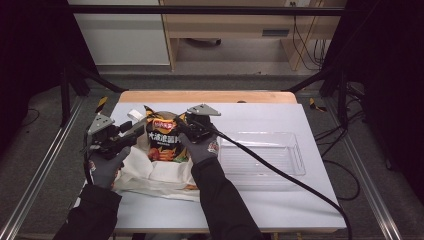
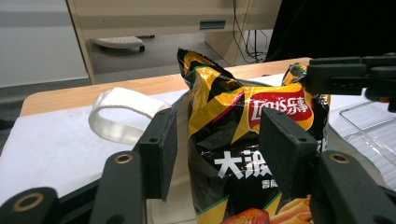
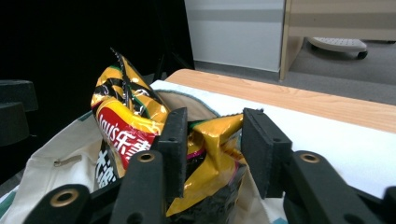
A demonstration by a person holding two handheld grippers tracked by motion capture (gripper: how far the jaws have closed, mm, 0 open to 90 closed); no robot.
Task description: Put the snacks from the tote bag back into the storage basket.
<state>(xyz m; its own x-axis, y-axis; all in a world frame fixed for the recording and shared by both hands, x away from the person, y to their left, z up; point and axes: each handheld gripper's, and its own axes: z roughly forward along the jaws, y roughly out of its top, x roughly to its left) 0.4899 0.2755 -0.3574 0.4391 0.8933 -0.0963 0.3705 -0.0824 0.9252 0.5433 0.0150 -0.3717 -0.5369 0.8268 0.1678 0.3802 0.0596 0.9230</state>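
The right gripper has a crumpled corner of the chip bag between its parted fingers — touching one pad — while the left gripper stands open around the bag's edge.

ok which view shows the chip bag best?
Left gripper view: the chip bag faces the camera, logo and print readable. The right gripper view catches its crumpled top corner between the fingers. The high view shows it small, standing in the cloth bag.

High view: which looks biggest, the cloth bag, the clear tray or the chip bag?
1. Cloth bag or clear tray: they look about alike, and arms cover part of the bag.
2. Chip bag: clearly smallest.
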